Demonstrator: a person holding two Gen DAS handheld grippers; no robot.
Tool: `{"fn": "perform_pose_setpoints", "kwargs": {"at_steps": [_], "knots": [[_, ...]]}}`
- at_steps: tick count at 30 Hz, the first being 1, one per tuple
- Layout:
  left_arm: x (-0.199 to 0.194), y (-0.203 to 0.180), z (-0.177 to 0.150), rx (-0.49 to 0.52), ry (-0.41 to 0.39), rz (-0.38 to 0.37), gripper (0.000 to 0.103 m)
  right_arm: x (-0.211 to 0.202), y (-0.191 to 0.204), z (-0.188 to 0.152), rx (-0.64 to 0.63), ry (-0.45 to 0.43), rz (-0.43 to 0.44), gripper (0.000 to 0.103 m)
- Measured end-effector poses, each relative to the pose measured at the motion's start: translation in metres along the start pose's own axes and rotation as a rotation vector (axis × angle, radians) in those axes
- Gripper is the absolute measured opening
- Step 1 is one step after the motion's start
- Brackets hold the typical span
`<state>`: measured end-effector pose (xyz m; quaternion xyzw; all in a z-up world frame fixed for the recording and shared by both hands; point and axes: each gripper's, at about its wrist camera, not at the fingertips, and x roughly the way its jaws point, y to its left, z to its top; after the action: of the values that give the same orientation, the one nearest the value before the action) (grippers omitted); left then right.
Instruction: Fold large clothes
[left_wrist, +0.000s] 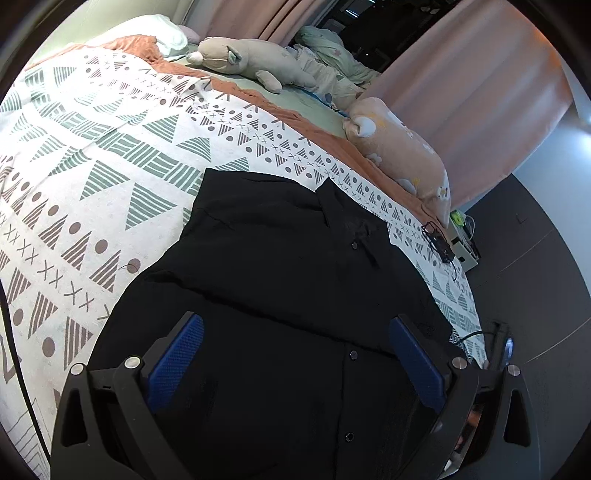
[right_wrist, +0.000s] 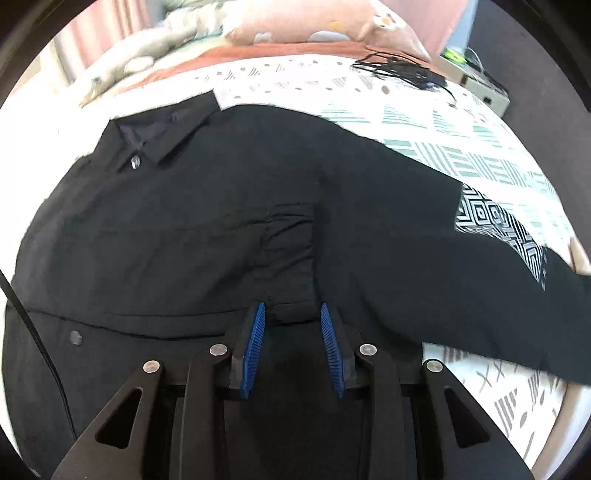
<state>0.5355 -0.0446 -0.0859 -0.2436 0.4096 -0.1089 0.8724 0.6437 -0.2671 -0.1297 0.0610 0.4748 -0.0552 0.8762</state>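
Note:
A black button-up shirt (left_wrist: 280, 266) lies front up on the patterned bedspread (left_wrist: 92, 155), collar toward the far side. My left gripper (left_wrist: 295, 332) is open wide, hovering over the shirt's lower front with nothing between its blue pads. In the right wrist view the shirt (right_wrist: 192, 229) fills the frame, with its collar (right_wrist: 166, 133) at upper left and one sleeve (right_wrist: 461, 258) stretched to the right, showing a black-and-white patterned patch (right_wrist: 495, 225). My right gripper (right_wrist: 291, 314) is narrowly parted at the shirt's fabric near the armpit seam; whether the pads pinch cloth is unclear.
Two plush toys (left_wrist: 258, 62) (left_wrist: 402, 147) and pillows lie at the far side of the bed. A small black device with a cable (left_wrist: 439, 243) sits near the bed's right edge. A dark floor (left_wrist: 535, 280) and a box lie beyond. A black cable (right_wrist: 33, 325) crosses the left.

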Motion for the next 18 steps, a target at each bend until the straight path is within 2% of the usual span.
{"fn": "perform_pose_setpoints", "kwargs": {"at_steps": [1, 2, 4, 6, 9, 10, 12, 18], "knots": [[0.001, -0.003, -0.001, 0.009, 0.003, -0.001, 0.103, -0.007, -0.003, -0.002, 0.032, -0.011, 0.017, 0.039], [0.002, -0.006, -0.002, 0.016, 0.006, -0.004, 0.103, -0.016, -0.013, -0.005, 0.053, -0.023, 0.031, 0.062], [0.003, -0.014, -0.004, 0.04, 0.012, -0.015, 0.103, -0.03, -0.032, -0.003, 0.091, -0.056, 0.05, 0.09], [0.004, -0.023, -0.007, 0.064, 0.007, -0.016, 0.103, -0.047, -0.048, -0.01, 0.115, -0.078, 0.043, 0.09], [0.005, -0.035, -0.011, 0.083, 0.023, -0.06, 0.103, -0.068, -0.071, -0.025, 0.166, -0.108, 0.058, 0.09], [0.004, -0.043, -0.013, 0.115, 0.017, -0.045, 0.103, -0.074, -0.08, -0.031, 0.185, -0.119, 0.058, 0.09], [0.004, -0.055, -0.018, 0.156, 0.016, -0.045, 0.103, -0.087, -0.098, -0.048, 0.224, -0.134, 0.048, 0.09], [0.01, -0.073, -0.028, 0.193, 0.035, -0.074, 0.103, -0.112, -0.144, -0.099, 0.376, -0.18, 0.01, 0.09]]}}
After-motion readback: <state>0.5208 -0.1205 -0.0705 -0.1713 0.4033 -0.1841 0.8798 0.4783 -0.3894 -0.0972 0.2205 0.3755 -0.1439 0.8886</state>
